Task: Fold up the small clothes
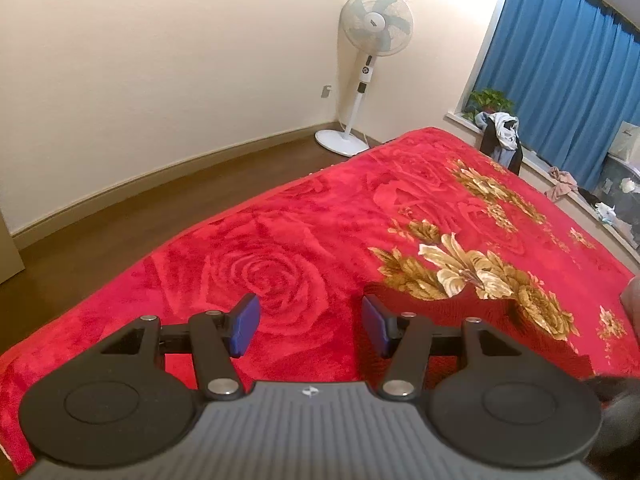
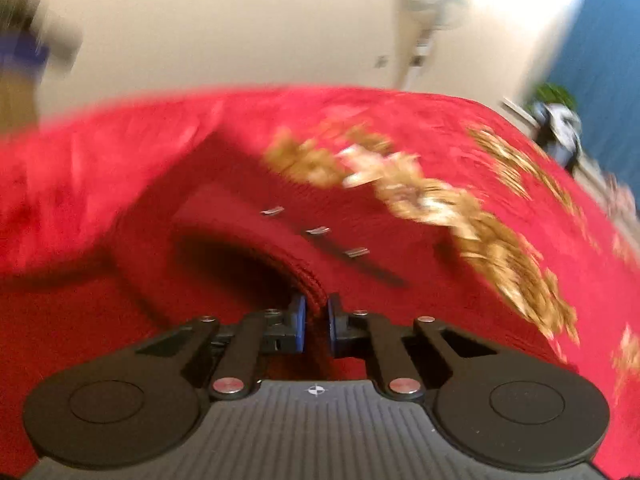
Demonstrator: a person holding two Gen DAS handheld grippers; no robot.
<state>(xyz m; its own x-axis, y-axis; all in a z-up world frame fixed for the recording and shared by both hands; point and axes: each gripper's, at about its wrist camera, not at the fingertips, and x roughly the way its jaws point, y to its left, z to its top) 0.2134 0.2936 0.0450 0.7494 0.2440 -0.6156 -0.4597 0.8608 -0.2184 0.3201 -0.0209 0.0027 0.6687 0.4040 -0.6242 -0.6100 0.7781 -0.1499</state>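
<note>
Two grippers work our red rose blanket: left gripper spread wide, right gripper pinching a dark-red garment, fan at twelve o'clock.

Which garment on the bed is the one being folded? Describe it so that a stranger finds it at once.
Start from the red floral blanket that covers the bed. On it, nearest the right gripper, lies a dark red knitted garment, its ribbed edge clamped between the blue pads. Its plain darker knit and three small silvery buttons set it apart.
</note>
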